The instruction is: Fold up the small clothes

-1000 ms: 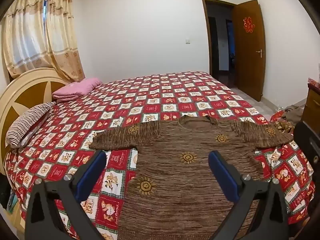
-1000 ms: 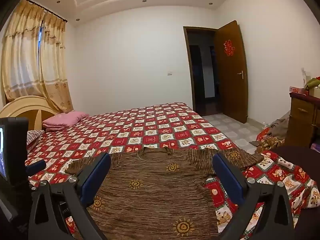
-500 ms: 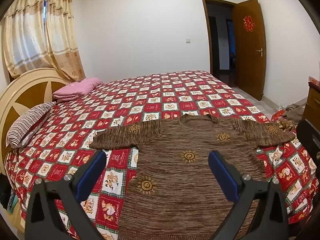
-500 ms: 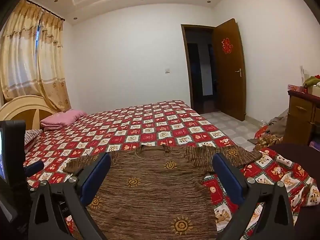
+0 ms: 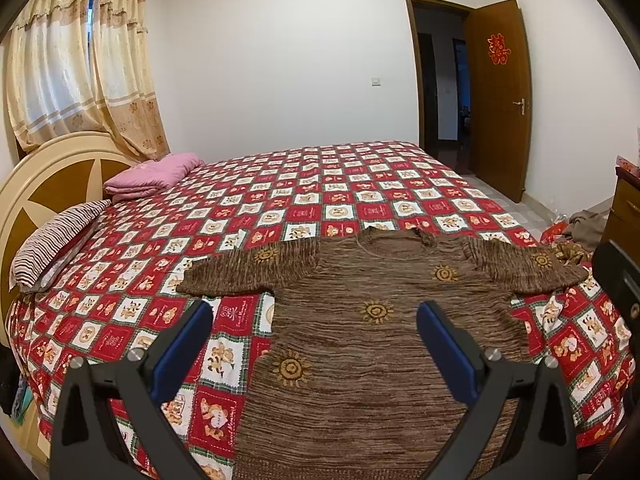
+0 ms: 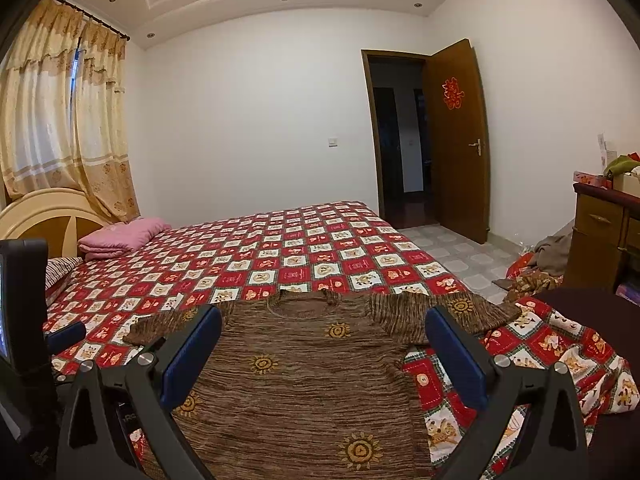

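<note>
A brown knitted sweater (image 5: pixel 360 320) with yellow sun motifs lies flat on the red checked bedspread (image 5: pixel 280 200), both sleeves spread out sideways. It also shows in the right wrist view (image 6: pixel 304 380). My left gripper (image 5: pixel 314 320) is open and empty, held above the sweater's left half near its hem. My right gripper (image 6: pixel 322 326) is open and empty, held above the sweater's body. The left gripper's body (image 6: pixel 20 320) shows at the left edge of the right wrist view.
A folded pink blanket (image 5: pixel 148 172) and a striped pillow (image 5: pixel 52 240) lie near the headboard (image 5: pixel 48 176). A wooden cabinet (image 6: pixel 600 236) stands at the right, with clothes (image 6: pixel 548 256) heaped on the floor beside it. A door (image 6: pixel 456 140) stands open behind.
Both grippers have shifted only slightly over the sweater. The sweater lies as before and both stay open.
</note>
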